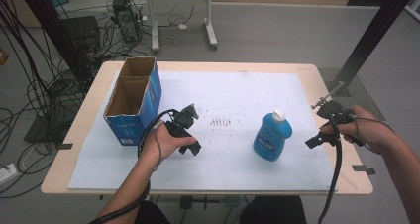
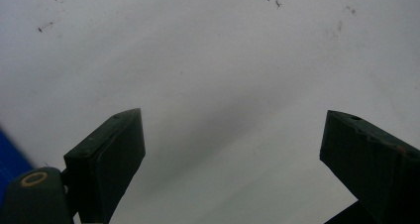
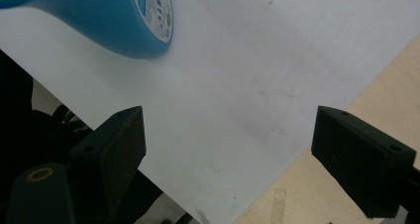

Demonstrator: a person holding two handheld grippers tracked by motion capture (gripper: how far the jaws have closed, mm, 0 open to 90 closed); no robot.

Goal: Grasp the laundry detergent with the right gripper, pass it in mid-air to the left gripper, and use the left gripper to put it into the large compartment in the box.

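Jaws on both tools stand spread with nothing between them: I see flat black pads with blunt, angled tips over bare white sheet (image 1: 233, 100) in each gripper view. My right gripper (image 3: 228, 149) hangs over the sheet's near right corner, where matte white gives way to pale wood of the table (image 3: 391, 80); the bottle (image 3: 124, 21), smooth translucent blue plastic with a rounded base and a printed label, sits ahead of it, apart from the pads. From above, my right gripper (image 1: 323, 131) is just right of the bottle (image 1: 272, 136), which stands upright with a white cap. My left gripper (image 1: 190, 130) rests near a blue cardboard box (image 1: 134, 100), open-topped, raw brown inside, in two compartments. Faint dark scuffs mark the sheet's middle.
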